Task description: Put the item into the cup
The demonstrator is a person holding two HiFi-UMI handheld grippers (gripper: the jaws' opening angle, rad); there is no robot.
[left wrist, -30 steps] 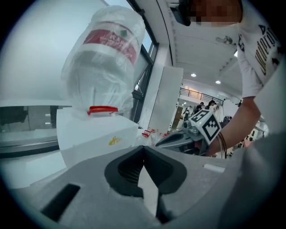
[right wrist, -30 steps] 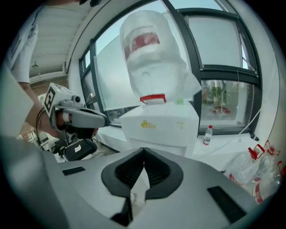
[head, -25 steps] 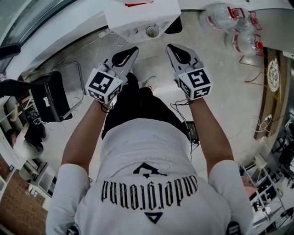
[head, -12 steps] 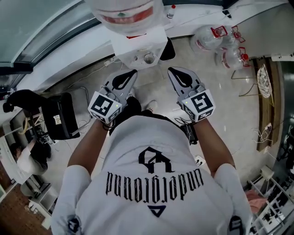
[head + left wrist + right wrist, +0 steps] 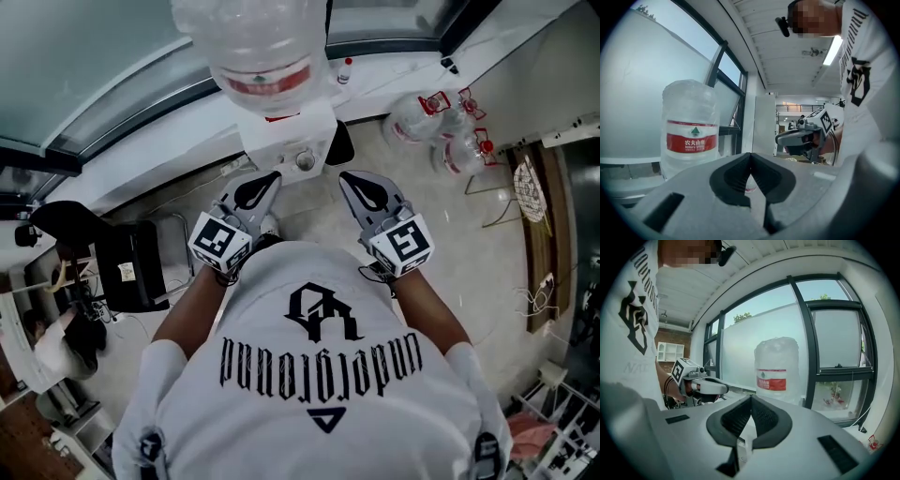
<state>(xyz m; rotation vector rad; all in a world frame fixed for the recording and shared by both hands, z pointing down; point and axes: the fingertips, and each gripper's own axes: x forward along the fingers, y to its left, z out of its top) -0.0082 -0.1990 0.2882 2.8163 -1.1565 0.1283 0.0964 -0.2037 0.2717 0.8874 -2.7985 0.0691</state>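
Observation:
I stand facing a white water dispenser (image 5: 286,136) with a large clear bottle (image 5: 258,47) with a red label upside down on top. A small round rim, perhaps a cup (image 5: 303,161), sits on the dispenser's front ledge; I cannot tell what it is. No loose item shows. My left gripper (image 5: 265,180) and right gripper (image 5: 349,178) are held side by side in front of my chest, both pointing at the dispenser. Each is shut with nothing between its jaws. The bottle (image 5: 690,136) also shows in the left gripper view, as does the right gripper (image 5: 801,138).
Several spare water bottles (image 5: 441,131) lie on the floor at the right. A black chair (image 5: 122,267) stands at the left. A window sill with a small bottle (image 5: 348,67) runs behind the dispenser. Metal shelving (image 5: 562,412) is at the lower right.
The dispenser and its bottle have come further into the head view and sit lower in the frame. Both grippers stay shut and keep their side-by-side pose.

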